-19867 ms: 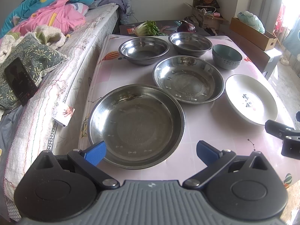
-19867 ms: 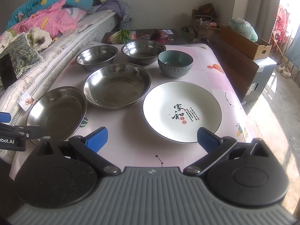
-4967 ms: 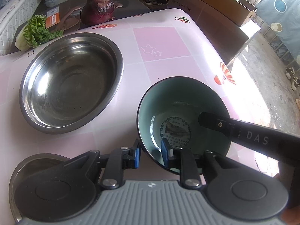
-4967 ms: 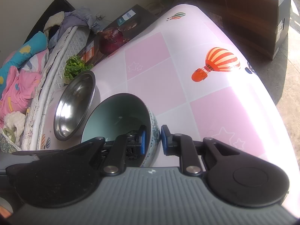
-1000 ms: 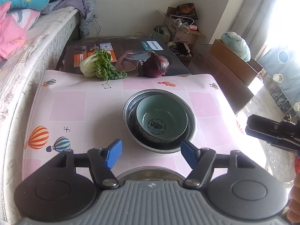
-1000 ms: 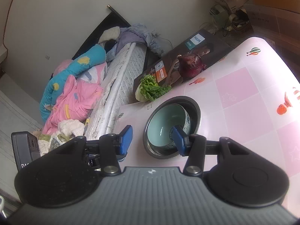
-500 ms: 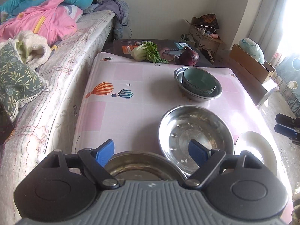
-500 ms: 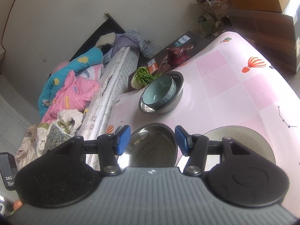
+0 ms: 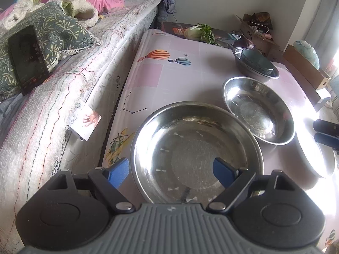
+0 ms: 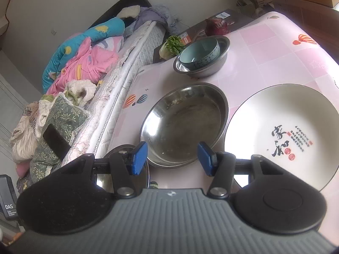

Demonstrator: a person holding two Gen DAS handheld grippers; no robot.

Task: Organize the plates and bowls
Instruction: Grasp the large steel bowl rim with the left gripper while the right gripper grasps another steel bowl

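Left tool (image 9: 171, 170): jaws spread wide and holding nothing; they have just been opening. One blue pad hangs outside the near-left rim of the large shallow steel pan (image 9: 197, 152), the other over its inside; no contact can be made out.
Right tool (image 10: 172, 158): jaws about half apart and empty, hovering over the near rim of the medium shallow steel pan (image 10: 184, 122); its black tip also shows at the right edge of the left wrist view.
Desk (image 9: 148, 74): pink checked cloth with hot-air balloon prints; it stands right beside the bed (image 9: 63, 97).
Large steel pan: nearest the left tool, at the desk's near-left corner.
Medium steel pan: just beyond and to the right of the large one, close to it.
White round ceramic plate with black calligraphy (image 10: 281, 135): flat on the desk, to the right of the medium pan.
Teal ceramic bowl (image 10: 200, 51): sits tilted inside a deep steel bowl (image 10: 214, 63) at the far side of the desk.
Leafy green vegetable (image 10: 171, 46): beyond the desk's far edge, near the nested bowls.
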